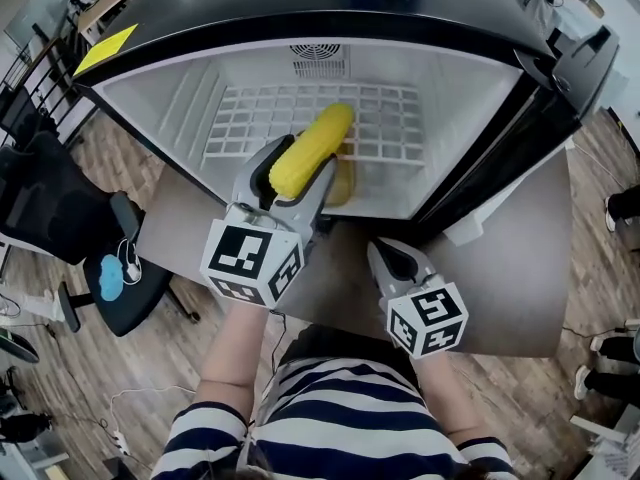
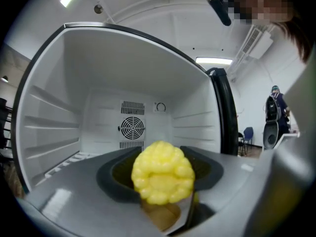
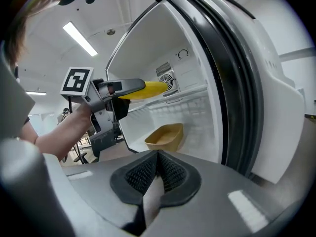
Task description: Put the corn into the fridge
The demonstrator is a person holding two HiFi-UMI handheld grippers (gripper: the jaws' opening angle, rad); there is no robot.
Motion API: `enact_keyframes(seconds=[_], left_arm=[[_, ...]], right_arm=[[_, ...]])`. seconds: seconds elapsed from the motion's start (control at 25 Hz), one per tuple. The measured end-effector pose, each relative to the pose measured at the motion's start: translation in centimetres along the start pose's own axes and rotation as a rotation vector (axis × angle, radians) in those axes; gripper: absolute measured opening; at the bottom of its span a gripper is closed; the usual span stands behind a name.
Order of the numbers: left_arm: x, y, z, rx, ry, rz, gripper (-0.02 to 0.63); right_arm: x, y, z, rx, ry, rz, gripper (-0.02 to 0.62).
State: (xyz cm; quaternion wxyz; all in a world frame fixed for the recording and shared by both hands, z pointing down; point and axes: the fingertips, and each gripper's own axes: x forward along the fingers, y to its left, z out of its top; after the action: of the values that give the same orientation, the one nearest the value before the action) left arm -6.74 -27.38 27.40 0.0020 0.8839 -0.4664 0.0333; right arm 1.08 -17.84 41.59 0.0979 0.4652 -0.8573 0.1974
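My left gripper (image 1: 300, 168) is shut on a yellow corn cob (image 1: 311, 149), which points into the open fridge (image 1: 180, 98) above its white wire shelf (image 1: 390, 128). In the left gripper view the cob's end (image 2: 163, 172) fills the space between the jaws, facing the fridge's back wall and fan (image 2: 132, 128). The right gripper view shows the left gripper (image 3: 121, 90) holding the corn (image 3: 150, 89) at the fridge's mouth. My right gripper (image 1: 397, 258) hangs shut and empty in front of the fridge, lower and to the right; its pads (image 3: 170, 174) meet with nothing between them.
A tan tray (image 3: 165, 136) sits on the fridge floor under the corn. The black-edged fridge door (image 1: 500, 168) stands open at the right. An office chair (image 1: 110, 268) is on the wooden floor at the left. The fridge stands on a brown table (image 1: 540, 268).
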Motion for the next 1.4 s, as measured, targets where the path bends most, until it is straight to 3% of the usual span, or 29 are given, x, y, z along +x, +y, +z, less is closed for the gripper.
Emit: enact_keyframes(seconds=[0.48,1.4], left_arm=[[1.9,0.3,-1.4,0.039,0.081,-0.004,0.0],[4.6,1.5,-2.4,0.202,0.2,0.076,0.0]], right_arm=[[0.1,-0.6,-0.4,0.037,-0.008,-0.052,-0.008],[1.2,0.9,-0.7,0.032,-0.001,-0.02,-0.008]])
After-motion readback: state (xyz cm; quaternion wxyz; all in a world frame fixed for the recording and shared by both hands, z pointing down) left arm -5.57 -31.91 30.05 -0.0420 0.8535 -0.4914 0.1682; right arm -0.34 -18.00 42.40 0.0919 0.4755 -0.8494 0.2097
